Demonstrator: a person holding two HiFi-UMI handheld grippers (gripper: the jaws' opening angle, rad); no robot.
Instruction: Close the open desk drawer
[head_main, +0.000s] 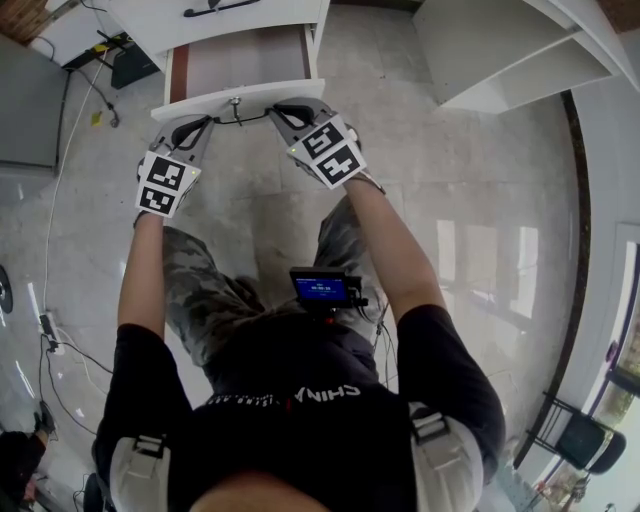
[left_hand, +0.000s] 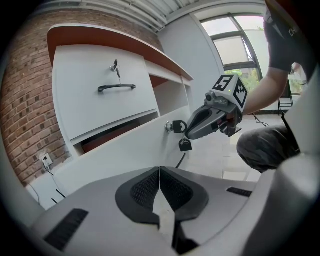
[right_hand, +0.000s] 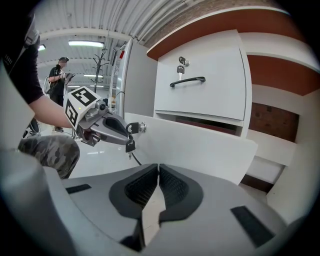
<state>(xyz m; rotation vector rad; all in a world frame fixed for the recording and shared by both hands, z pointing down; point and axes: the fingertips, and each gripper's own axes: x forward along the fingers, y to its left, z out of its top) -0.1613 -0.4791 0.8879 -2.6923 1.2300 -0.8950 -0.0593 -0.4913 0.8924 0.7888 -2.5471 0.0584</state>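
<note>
Both closed and empty, left gripper (head_main: 192, 122) and right gripper (head_main: 295, 108) are facing the white flat drawer front (head_main: 260, 94) just ahead — push evenly, avoiding skew.

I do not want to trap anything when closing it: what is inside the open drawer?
In the head view, the open drawer shows only a bare brown bottom. Its rear part is covered by the upper drawer front, so that part cannot be checked.
</note>
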